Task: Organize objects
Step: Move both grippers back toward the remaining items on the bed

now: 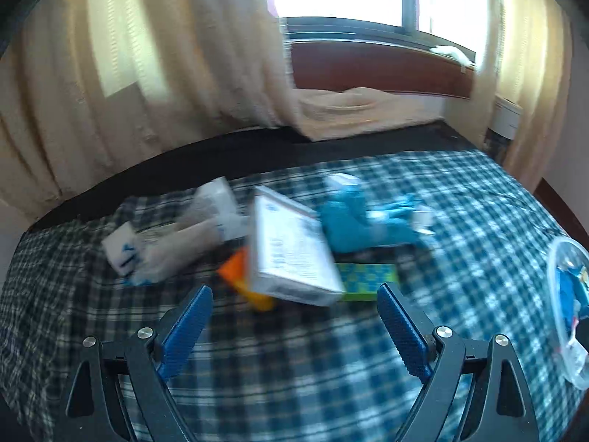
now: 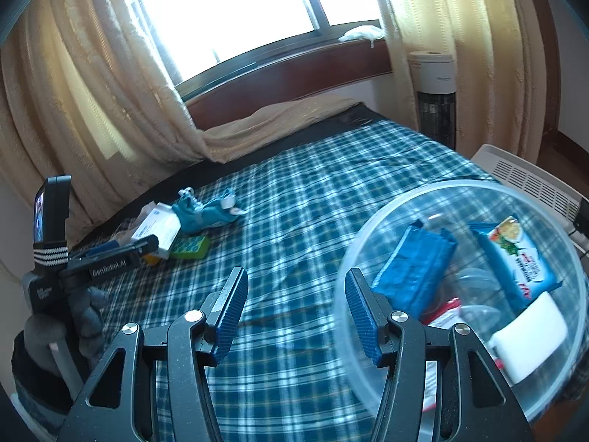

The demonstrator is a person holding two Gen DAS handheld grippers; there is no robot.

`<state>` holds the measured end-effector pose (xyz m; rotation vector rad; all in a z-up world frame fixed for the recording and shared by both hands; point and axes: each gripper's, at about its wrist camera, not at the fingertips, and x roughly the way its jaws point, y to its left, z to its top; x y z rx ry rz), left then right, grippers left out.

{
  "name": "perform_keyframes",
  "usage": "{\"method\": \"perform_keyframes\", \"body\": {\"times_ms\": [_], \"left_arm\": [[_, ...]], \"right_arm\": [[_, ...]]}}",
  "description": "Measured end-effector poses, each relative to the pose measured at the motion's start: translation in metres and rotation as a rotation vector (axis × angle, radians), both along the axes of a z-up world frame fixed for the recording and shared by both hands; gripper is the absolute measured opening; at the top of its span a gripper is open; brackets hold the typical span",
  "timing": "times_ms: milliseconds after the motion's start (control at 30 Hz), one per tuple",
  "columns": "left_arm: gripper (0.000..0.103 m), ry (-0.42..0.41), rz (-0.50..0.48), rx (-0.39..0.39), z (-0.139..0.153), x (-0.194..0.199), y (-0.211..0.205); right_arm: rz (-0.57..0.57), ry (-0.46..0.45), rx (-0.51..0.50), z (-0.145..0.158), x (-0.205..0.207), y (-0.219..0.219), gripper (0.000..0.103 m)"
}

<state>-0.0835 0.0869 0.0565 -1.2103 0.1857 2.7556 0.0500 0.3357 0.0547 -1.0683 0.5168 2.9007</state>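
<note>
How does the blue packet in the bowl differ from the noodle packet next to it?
The blue packet is plain dark blue; the noodle packet is lighter, with a food picture and red lettering. The blue packet sits nearer the right gripper, the noodle packet farther. Both lean inside the clear bowl.

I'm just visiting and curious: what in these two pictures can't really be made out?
- Print on the white box: left wrist view, motion blur.
- Orange item: the box covers most of it in both views.
- Pale wrapped things left of the box: blurred there, hidden by the left gripper in the right wrist view.
- Clear bowl: cut by the left view's edge.
</note>
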Motion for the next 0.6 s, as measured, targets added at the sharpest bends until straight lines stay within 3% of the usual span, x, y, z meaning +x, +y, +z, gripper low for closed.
{"method": "perform_keyframes", "body": {"times_ms": [333, 600], "left_arm": [[0.094, -0.043, 0.066, -0.049, -0.026, -0.025, -0.049], [0.094, -0.064, 0.037, -0.045, -0.04, -0.043, -0.048]], "right_arm": [[0.073, -0.026, 0.005, -0.007, -0.017, -0.037, 0.057], [0.115, -0.05, 0.015, -0.012, -0.032, -0.058, 0.057]]}}
